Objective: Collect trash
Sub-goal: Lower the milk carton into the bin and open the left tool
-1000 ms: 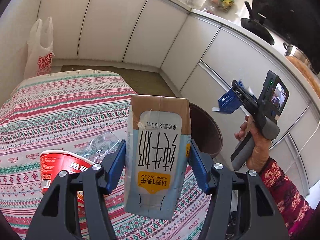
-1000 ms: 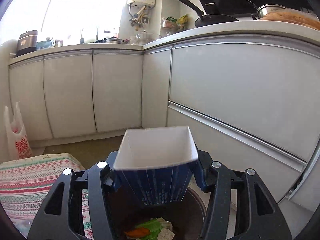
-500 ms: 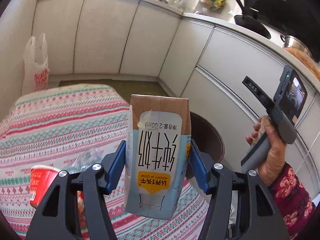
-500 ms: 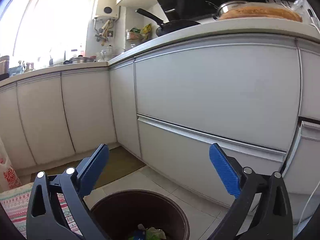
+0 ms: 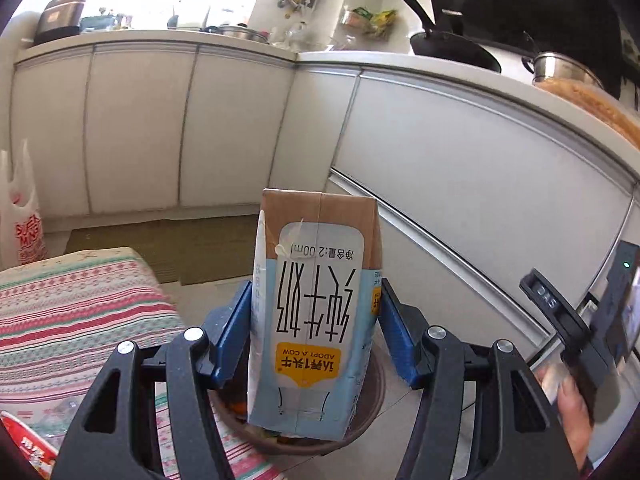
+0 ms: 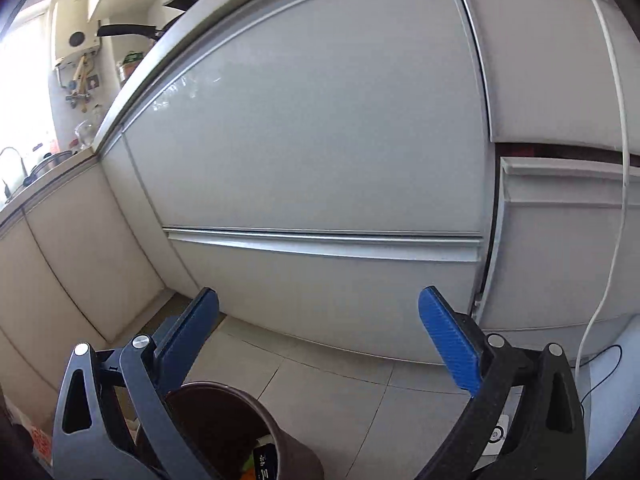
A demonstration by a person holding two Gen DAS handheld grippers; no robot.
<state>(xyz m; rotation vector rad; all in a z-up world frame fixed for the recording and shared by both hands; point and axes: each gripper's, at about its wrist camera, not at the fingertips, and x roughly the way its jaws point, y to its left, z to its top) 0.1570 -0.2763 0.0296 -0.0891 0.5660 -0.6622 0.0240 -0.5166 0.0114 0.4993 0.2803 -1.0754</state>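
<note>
Left gripper [image 5: 314, 322] clamped on upside-down blue-and-brown milk carton [image 5: 314, 312] above round brown trash bin [image 6: 240, 432] rim; right gripper [image 6: 320, 344], just opened wide, empty beside white cabinets [image 6: 320, 120].

The milk carton [image 5: 316, 312] sits upside down between the pads of the left gripper [image 5: 314, 332], directly above the trash bin [image 5: 372, 412] on the floor. The table [image 5: 72, 312] stands left of the bin, with a cup [image 5: 28, 446] at its near edge. A plastic bag [image 5: 24, 216] hangs behind the table, at far left. Cabinets [image 5: 460, 184] run behind and right of the bin. The right gripper [image 6: 320, 340] is beside the bin [image 6: 224, 432], nothing between its fingers; refuse lies inside the bin.
</note>
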